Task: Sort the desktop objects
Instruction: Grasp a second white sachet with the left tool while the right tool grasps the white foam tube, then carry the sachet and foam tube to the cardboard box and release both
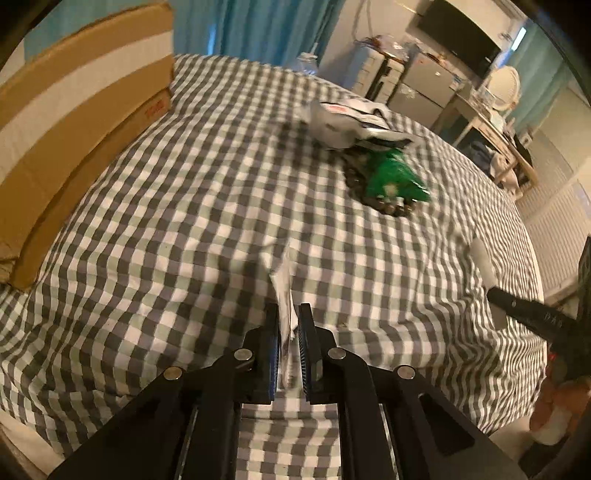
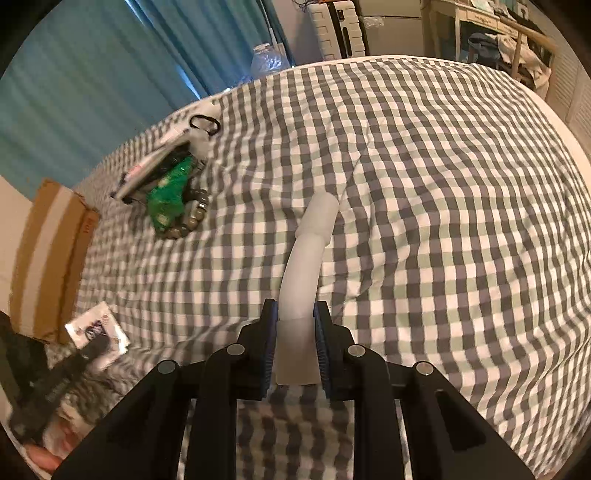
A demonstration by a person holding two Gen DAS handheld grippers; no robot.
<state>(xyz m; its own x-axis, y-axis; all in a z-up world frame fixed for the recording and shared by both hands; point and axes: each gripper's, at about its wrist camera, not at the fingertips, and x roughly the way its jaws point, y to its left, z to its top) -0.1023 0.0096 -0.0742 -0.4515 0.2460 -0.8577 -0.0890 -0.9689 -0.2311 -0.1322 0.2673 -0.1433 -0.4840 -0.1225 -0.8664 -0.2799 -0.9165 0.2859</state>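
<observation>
My left gripper (image 1: 289, 314) is shut on a thin white card packet (image 1: 285, 295), held edge-on above the checked cloth; it also shows in the right wrist view (image 2: 98, 330). My right gripper (image 2: 294, 314) is shut on a white curved tube (image 2: 308, 251), which sticks out forward over the cloth; its tip shows in the left wrist view (image 1: 484, 266). A pile lies further back: a white packet (image 1: 351, 120), a green packet (image 1: 391, 175) and a dark bead bracelet (image 1: 388, 206). The pile shows in the right wrist view too, with the green packet (image 2: 170, 195).
A flat cardboard box (image 1: 74, 140) lies at the left edge of the checked cloth (image 1: 184, 221). Blue curtains (image 1: 266, 29), suitcases (image 1: 376, 77) and a cluttered desk (image 1: 491, 122) stand beyond the cloth's far edge.
</observation>
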